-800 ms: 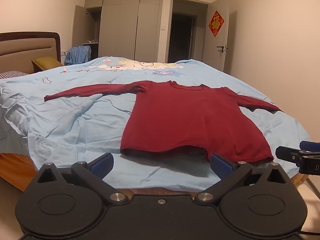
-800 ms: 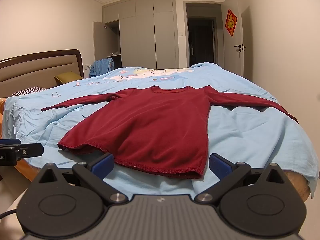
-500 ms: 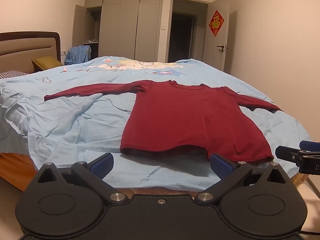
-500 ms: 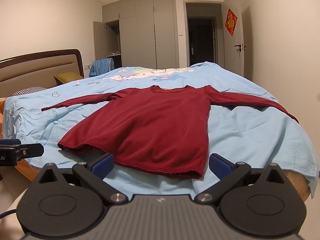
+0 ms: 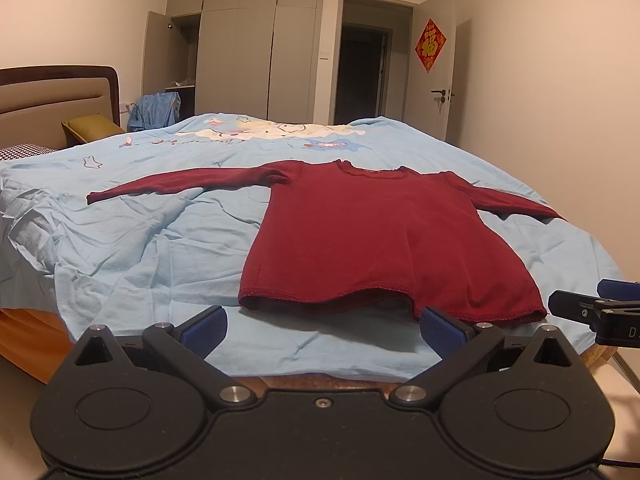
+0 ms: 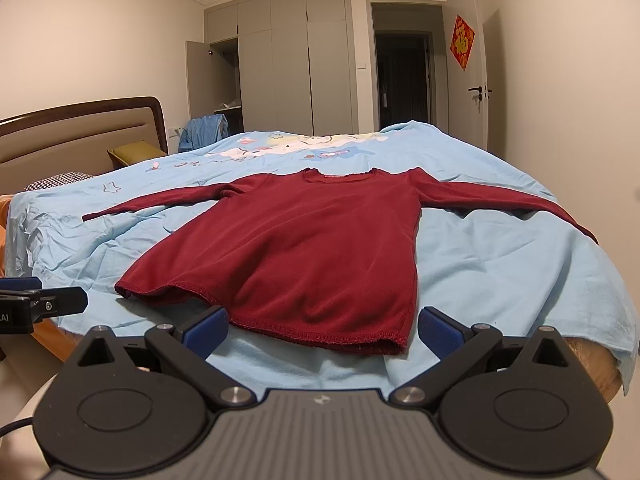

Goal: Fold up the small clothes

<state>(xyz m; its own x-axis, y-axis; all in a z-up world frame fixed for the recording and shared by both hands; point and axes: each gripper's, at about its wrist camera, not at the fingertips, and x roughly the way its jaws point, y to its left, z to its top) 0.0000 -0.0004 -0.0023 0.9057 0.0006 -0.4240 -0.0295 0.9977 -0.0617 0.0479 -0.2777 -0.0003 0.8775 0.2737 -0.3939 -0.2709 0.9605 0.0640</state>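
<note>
On the bed a red shirt lies flat, sleeves out; both grippers, left and right, hover near its hem, fingers spread, seemingly touching nothing.

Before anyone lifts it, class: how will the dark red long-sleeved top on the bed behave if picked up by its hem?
The red top looks like thin, soft knit lying flat, so it will probably droop. Its spread sleeves would likely trail. Its wavy hem suggests easy bunching.

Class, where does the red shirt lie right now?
The red shirt lies flat on the blue bedsheet, sleeves spread, hem nearest both open grippers.
</note>
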